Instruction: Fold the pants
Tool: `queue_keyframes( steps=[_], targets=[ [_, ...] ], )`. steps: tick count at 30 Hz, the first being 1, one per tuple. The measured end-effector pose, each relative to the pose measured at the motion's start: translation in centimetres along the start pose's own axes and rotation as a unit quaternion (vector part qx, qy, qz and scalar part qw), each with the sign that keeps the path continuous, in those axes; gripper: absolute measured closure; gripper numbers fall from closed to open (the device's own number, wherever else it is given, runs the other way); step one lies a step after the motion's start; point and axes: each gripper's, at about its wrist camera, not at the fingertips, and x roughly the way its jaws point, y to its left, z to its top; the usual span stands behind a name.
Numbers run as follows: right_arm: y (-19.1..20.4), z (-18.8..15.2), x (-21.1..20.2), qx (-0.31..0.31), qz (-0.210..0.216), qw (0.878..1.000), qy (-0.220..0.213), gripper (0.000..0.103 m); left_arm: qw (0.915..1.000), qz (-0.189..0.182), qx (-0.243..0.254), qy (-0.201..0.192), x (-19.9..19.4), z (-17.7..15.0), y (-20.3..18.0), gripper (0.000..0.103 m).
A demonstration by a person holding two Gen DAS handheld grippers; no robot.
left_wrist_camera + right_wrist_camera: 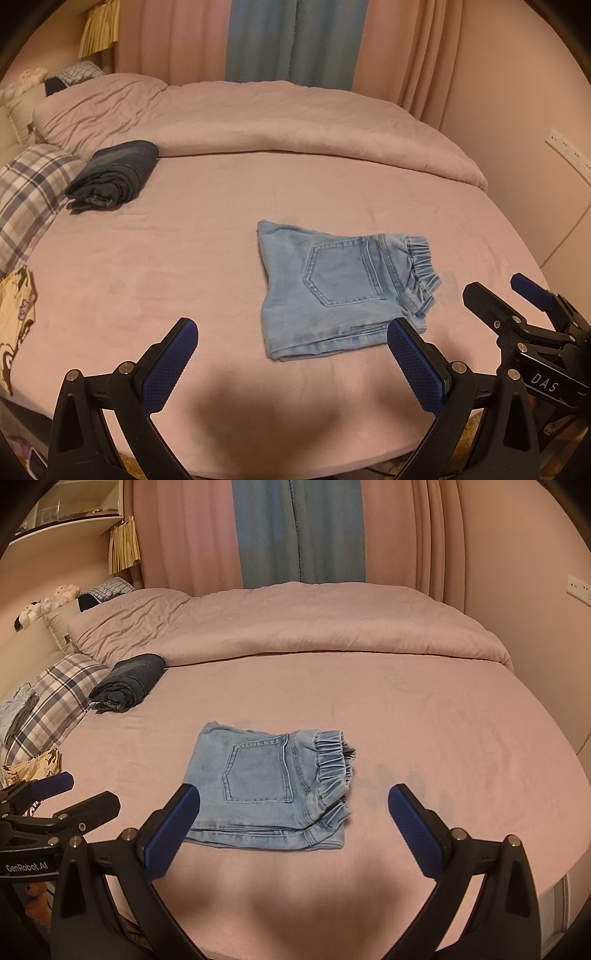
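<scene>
Light blue denim pants [340,291] lie folded into a small rectangle on the pink bed sheet [184,258], back pocket up, elastic waistband to the right. They also show in the right wrist view [269,790]. My left gripper [291,362] is open and empty, held near the bed's front edge, just in front of and left of the pants. My right gripper [293,823] is open and empty, its jaws on either side of the pants' near edge, above them. The right gripper also shows in the left wrist view [506,295] at the right.
A folded dark denim garment [114,177] lies at the back left beside a plaid pillow [29,192]. A rumpled pink duvet [277,118] covers the far half of the bed. A patterned cloth [14,317] lies at the left edge. Curtains and a wall stand behind.
</scene>
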Motion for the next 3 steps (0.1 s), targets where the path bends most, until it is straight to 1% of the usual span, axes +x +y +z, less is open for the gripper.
queue_keyframes(
  steps=[3],
  targets=[
    [0.0,-0.05,0.0,0.0,0.0,1.0,0.0,0.0,1.0,-0.001,-0.002,0.0,-0.09,0.02,-0.07,0.001]
  ],
)
